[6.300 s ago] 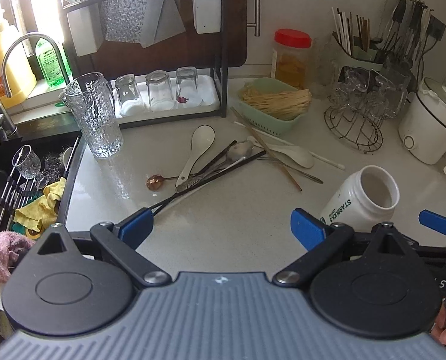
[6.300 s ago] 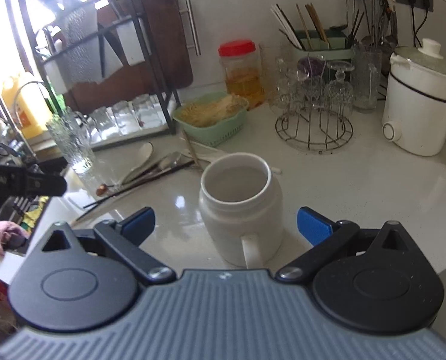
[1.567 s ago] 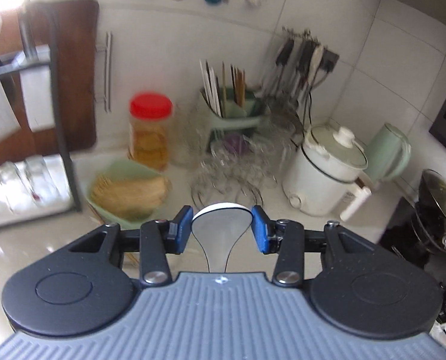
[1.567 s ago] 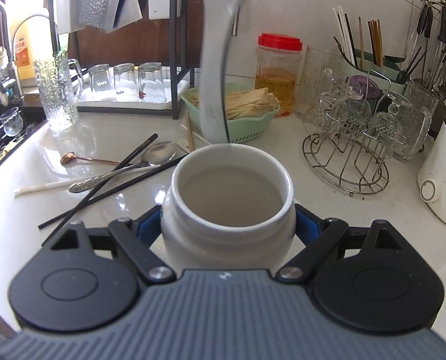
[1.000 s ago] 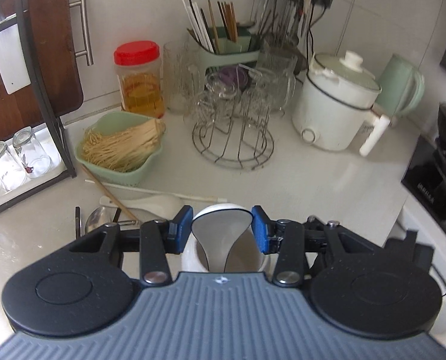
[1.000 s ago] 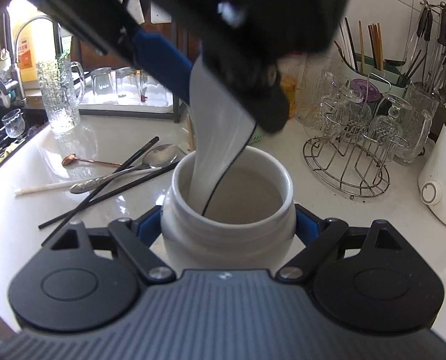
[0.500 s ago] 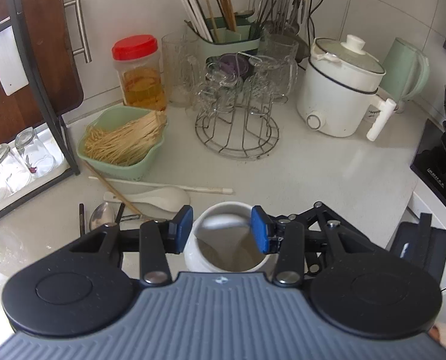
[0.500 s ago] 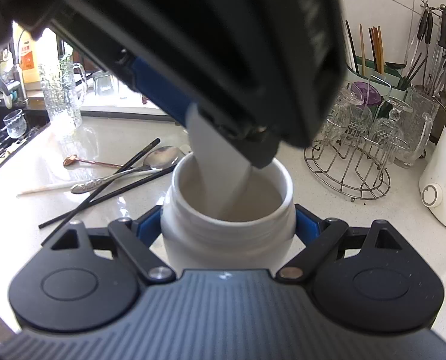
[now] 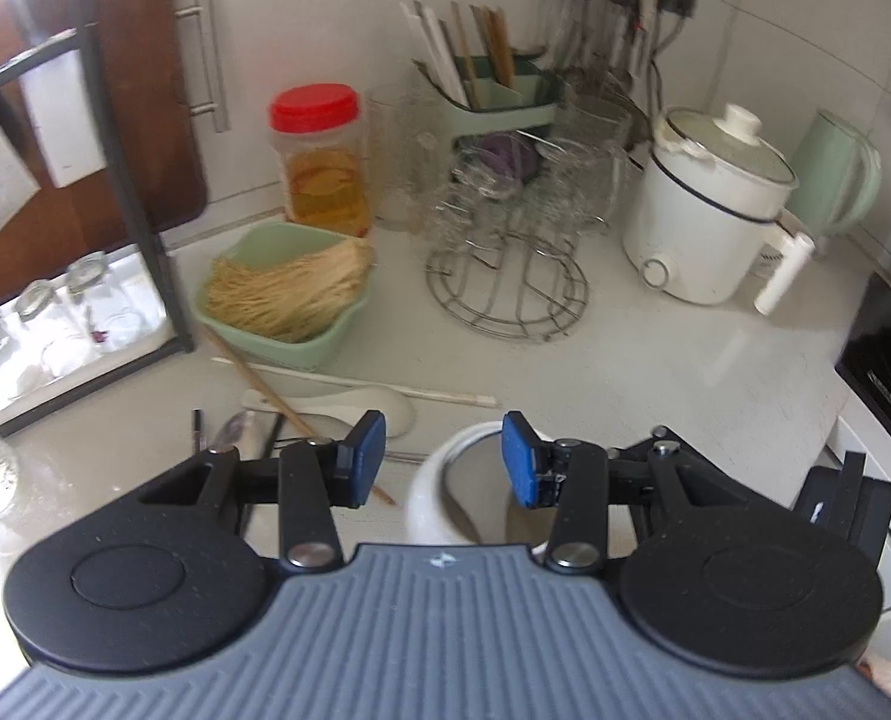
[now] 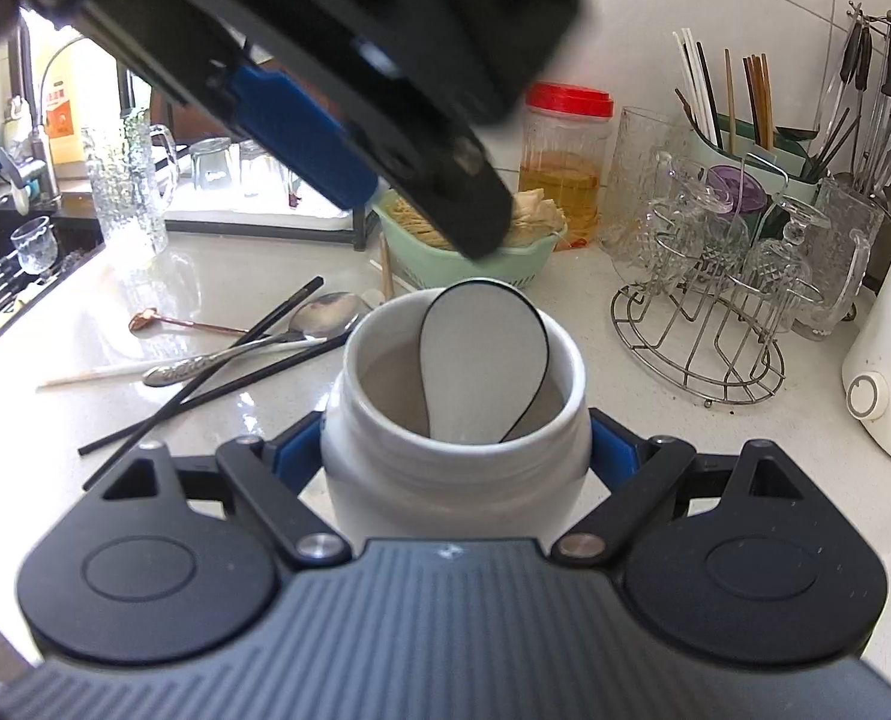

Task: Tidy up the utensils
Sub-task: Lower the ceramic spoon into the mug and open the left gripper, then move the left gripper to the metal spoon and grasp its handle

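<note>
Left wrist view. Kitchen corner, white tiled walls, pale glossy stone counter [image 9: 655, 372]. Stock on it: clear plastic jar with red screw lid [image 9: 319, 159], amber contents; mint-green plastic basket [image 9: 283, 300] of straw-coloured sticks; round wire glass rack [image 9: 508, 282] hung with cut-glass cups; green cutlery caddy [image 9: 493, 99] of upright chopsticks; white electric pot [image 9: 709, 204] with domed lid; pale green kettle [image 9: 835, 174]. Nearer, a white ceramic spoon [image 9: 349, 405] lies flat beside a long white chopstick [image 9: 379, 387] and a wooden one crossing it. Left tongs [image 9: 442, 459], black arms with blue pads, stand partly open and empty above the mouth of a white ceramic jar [image 9: 433, 498].

Right wrist view. Same counter [image 10: 655, 438]. Right tongs [image 10: 454, 450] closed on the jar's [image 10: 451, 480] rounded white body, blue pads pressing either side. Inside the jar, a white ceramic ladle-spoon [image 10: 481, 348] with a thin dark edge stands handle down, its oval bowl leaning at the far rim. The left tongs [image 10: 349, 138] hang blurred above it, clear of the spoon. Left of the jar, loose on the counter: embossed steel spoon [image 10: 253, 348], two black chopsticks [image 10: 217, 384], small copper spoon [image 10: 187, 324], white chopstick [image 10: 103, 372]. Beyond: textured glass pitcher [image 10: 127, 192], tumblers on a dark rack.
</note>
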